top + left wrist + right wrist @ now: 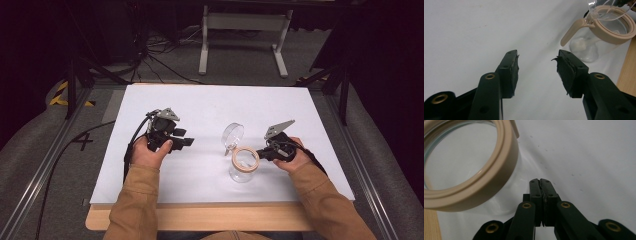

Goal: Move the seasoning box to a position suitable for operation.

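Your right tongs (541, 181) are clenched on nothing, jaws pressed flat together, just beside the glass jar (243, 169) with its tan rim. Your left tongs (537, 71) are released, jaws spread, well apart from the jar. Jar stands on the white counter (200, 107); its clear lid (233, 134) is tipped open behind it.

In the right gripper view the jar's (471, 170) tan rim runs off the frame at nine and twelve o'clock, blurred.
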`<state>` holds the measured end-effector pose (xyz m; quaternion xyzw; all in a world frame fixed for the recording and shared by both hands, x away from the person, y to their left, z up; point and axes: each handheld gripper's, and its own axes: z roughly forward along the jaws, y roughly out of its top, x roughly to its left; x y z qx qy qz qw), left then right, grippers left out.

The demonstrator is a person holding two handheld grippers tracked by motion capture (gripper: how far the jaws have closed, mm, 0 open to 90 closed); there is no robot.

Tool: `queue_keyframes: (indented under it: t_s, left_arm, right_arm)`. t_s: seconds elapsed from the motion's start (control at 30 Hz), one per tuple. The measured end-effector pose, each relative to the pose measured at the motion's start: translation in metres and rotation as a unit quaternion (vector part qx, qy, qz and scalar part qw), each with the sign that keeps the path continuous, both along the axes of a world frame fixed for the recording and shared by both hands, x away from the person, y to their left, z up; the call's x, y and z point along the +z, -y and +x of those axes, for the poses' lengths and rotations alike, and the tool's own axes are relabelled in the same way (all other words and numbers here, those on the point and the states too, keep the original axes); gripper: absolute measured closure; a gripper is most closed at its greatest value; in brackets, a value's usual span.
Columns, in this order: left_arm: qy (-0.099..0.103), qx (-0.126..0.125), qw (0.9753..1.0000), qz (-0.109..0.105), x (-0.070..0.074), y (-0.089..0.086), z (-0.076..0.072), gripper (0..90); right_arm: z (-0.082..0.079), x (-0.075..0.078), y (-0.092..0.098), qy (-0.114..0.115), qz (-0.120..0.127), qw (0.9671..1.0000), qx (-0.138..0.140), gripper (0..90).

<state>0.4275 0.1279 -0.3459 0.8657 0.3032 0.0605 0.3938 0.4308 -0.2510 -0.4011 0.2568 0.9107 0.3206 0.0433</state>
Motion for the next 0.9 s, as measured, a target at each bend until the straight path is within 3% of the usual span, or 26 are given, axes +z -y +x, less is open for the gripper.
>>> queue_keyframes:
  t_s: [0.63,0.9]
  left_arm:
    - [-0.004,-0.013,0.9998,-0.012,-0.001,0.008,0.004,52.7]
    - [-0.002,-0.027,0.9995,-0.016,0.0,0.018,0.01,52.7]
  right_arm:
    - [-0.011,-0.002,-0.006,-0.011,-0.026,0.9996,0.01,89.4]
    - [-0.025,-0.003,-0.01,-0.021,-0.039,0.9984,0.035,89.5]
